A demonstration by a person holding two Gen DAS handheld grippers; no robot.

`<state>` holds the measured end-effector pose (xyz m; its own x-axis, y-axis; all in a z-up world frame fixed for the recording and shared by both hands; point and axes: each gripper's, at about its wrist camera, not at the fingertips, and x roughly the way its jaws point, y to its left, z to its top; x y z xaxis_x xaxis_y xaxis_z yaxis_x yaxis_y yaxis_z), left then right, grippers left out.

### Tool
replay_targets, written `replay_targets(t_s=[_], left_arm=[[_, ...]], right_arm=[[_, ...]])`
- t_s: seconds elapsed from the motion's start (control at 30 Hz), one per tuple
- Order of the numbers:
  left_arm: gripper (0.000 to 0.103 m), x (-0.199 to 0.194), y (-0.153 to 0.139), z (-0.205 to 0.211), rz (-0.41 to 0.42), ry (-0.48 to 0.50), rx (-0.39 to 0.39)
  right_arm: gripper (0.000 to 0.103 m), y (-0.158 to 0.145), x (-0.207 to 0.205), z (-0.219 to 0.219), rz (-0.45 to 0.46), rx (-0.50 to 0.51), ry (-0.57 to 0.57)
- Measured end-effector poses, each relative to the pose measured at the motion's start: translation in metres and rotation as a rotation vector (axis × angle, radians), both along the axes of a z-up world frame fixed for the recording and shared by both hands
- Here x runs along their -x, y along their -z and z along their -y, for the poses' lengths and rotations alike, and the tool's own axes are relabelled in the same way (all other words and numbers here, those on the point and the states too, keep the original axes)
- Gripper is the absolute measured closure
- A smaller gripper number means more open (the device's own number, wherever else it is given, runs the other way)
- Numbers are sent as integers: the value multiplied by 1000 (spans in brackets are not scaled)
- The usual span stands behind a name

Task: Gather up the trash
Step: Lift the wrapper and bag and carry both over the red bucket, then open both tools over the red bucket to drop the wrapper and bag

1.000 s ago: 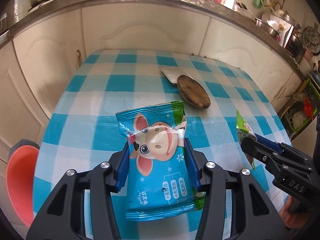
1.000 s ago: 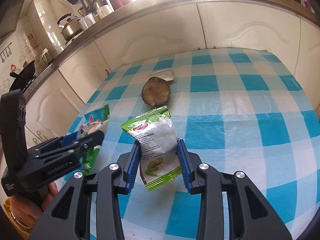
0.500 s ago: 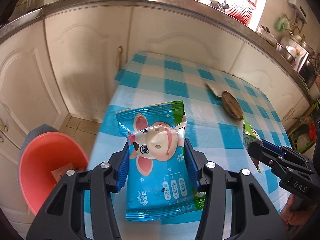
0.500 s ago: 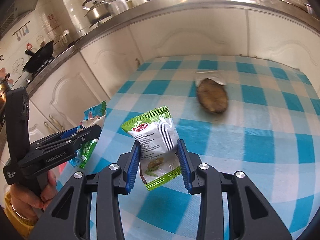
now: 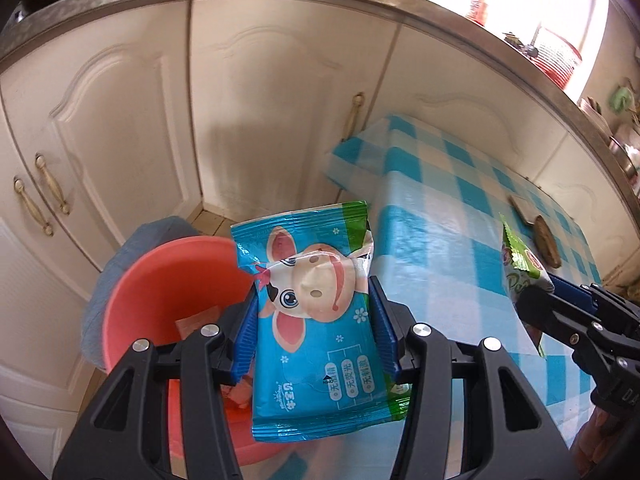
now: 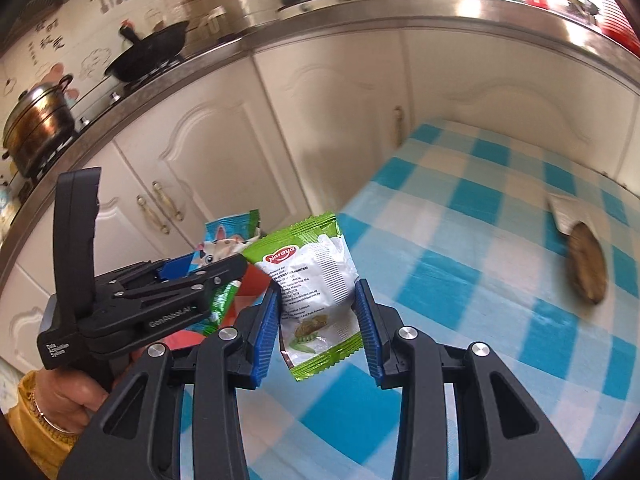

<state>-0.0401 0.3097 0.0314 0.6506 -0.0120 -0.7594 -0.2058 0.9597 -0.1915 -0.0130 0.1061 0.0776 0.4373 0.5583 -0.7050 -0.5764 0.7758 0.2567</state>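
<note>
The tabletop (image 5: 460, 208), under its blue-and-white checked cloth, is almost cleared. From both wrist views only two things are left lying on it, far from the edge you are working at: a flat brown disc (image 6: 586, 268) and, touching its far side, a small pale wrapper (image 6: 566, 214). Whether the disc counts as trash I cannot tell from here; the wrapper looks like it does.

Beside the tabletop's edge, down on the floor in front of the cupboards, sits the red bin (image 5: 168, 292). It already has at least one scrap of packaging lying in its bottom, so some of the collecting looks done.

Your left tongs (image 5: 316, 332) are closed about halfway onto a blue packet with a cartoon cow (image 5: 316, 320), both pads pressing its side edges. The packet hangs past the tabletop's edge, beside or partly over the bin's rim; I cannot tell exactly which.

Your right tongs (image 6: 318, 312) are pinched narrower on a smaller green-and-white snack packet (image 6: 312, 284), gripped by its sides and held up off the cloth, near the left tongs and a little farther from the bin.

So two pieces are picked up but neither is dropped yet. By my reading, you have both releases into the bin left to do, then a trip back for the wrapper, and maybe the disc.
</note>
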Motion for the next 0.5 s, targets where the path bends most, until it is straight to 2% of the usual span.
replay_targets(t_s=[0.23, 0.5], left_arm=[[52, 10, 18, -42, -26, -88, 19], [52, 14, 45, -73, -72, -148, 77]], right_arm=[[64, 6, 6, -58, -1, 36, -118], [64, 19, 7, -102, -23, 71, -202]])
